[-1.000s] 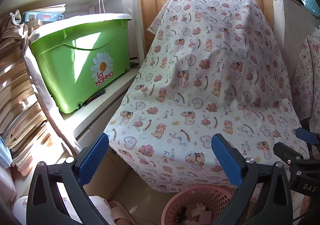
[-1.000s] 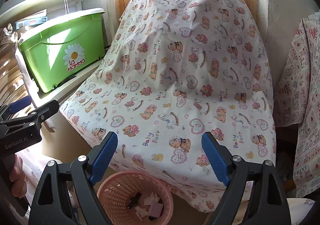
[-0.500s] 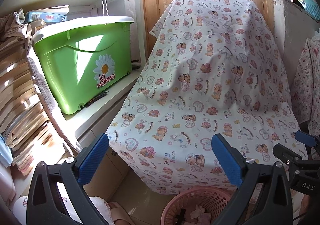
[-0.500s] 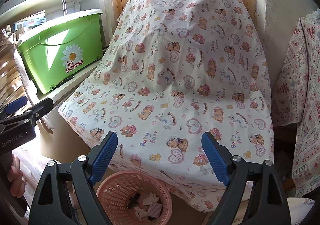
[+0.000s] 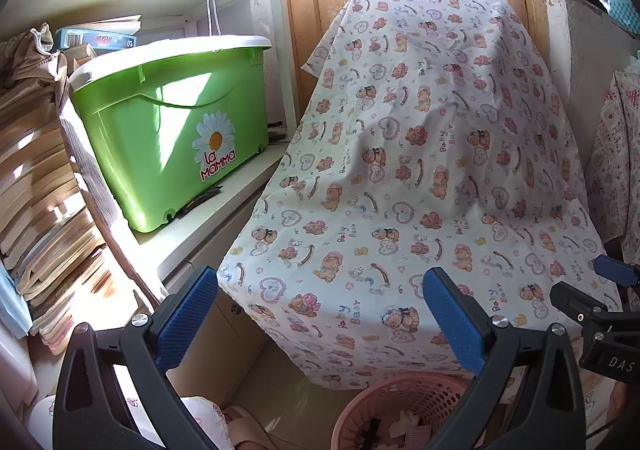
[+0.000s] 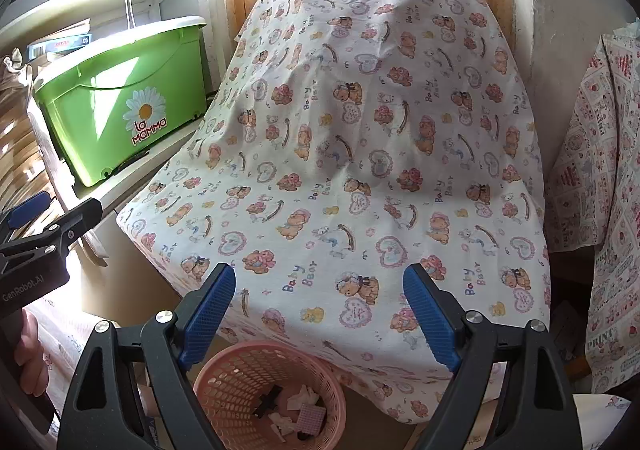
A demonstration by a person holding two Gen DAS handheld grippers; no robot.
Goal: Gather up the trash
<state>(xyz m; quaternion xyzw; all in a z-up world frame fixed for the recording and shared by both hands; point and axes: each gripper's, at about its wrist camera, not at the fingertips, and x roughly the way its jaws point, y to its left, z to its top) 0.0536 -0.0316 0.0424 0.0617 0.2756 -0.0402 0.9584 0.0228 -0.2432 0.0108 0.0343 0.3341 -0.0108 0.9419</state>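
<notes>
Both tools hang open over the scene with nothing between their blue pads: the left tool (image 5: 320,314) and the right tool (image 6: 318,314) each show a wide gap, empty of any scrap. Below them stands the round pink plastic mesh basket (image 6: 240,370) on the floor, just in front of the hanging edge of the white cotton cloth printed with bears and hearts (image 6: 360,149). Inside the basket lie the collected bits: crumpled white paper scraps (image 6: 300,396), a small pink waffle-textured square (image 6: 310,418) and a black cross-shaped piece (image 6: 268,404). No loose trash shows on the cloth. By my judgement the collecting looks finished or between pickups; the next move calls for scanning the floor and the white shelf under the green lidded plastic box (image 5: 172,121) for anything missed.
</notes>
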